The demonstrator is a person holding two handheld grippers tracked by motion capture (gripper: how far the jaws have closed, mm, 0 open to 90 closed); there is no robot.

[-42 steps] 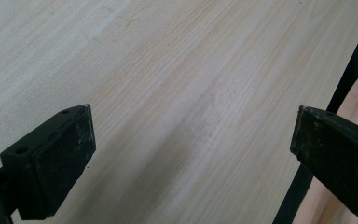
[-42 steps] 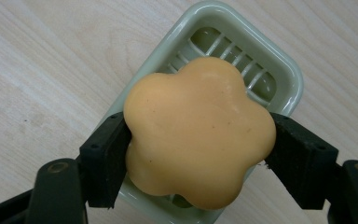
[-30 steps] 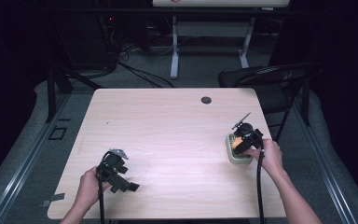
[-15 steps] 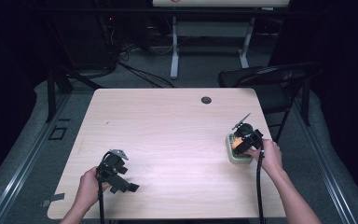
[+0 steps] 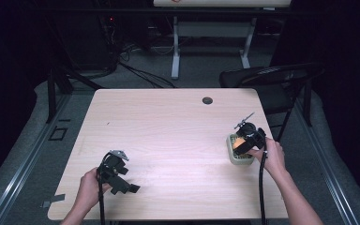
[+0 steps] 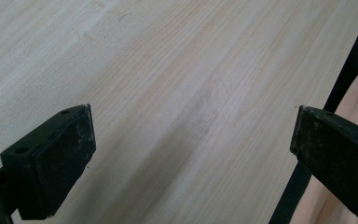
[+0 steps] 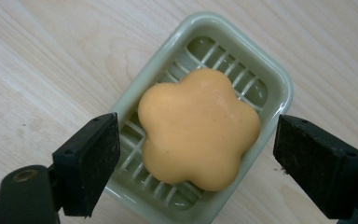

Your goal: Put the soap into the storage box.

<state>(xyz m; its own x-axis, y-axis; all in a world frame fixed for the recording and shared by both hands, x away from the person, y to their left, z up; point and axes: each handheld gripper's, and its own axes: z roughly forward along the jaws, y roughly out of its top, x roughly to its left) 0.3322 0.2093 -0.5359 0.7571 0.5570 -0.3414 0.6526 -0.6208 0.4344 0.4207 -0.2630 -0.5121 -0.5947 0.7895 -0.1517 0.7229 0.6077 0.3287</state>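
Observation:
An orange flower-shaped soap (image 7: 199,128) lies in a pale green slatted soap dish (image 7: 269,77) on the wooden table. My right gripper (image 7: 196,161) hovers right over it, open, its jaws standing wide on either side of the soap and touching nothing. From above, the dish (image 5: 238,158) sits near the table's right edge under the right gripper (image 5: 243,139). My left gripper (image 5: 122,183) is at the table's front left, open over bare wood (image 6: 177,93), with nothing between its jaws (image 6: 193,154).
A round cable grommet (image 5: 207,100) sits near the table's far edge. A black chair (image 5: 272,77) stands beyond the right far corner. White desk legs and cables lie on the floor behind. The table's front edge runs close to the left gripper.

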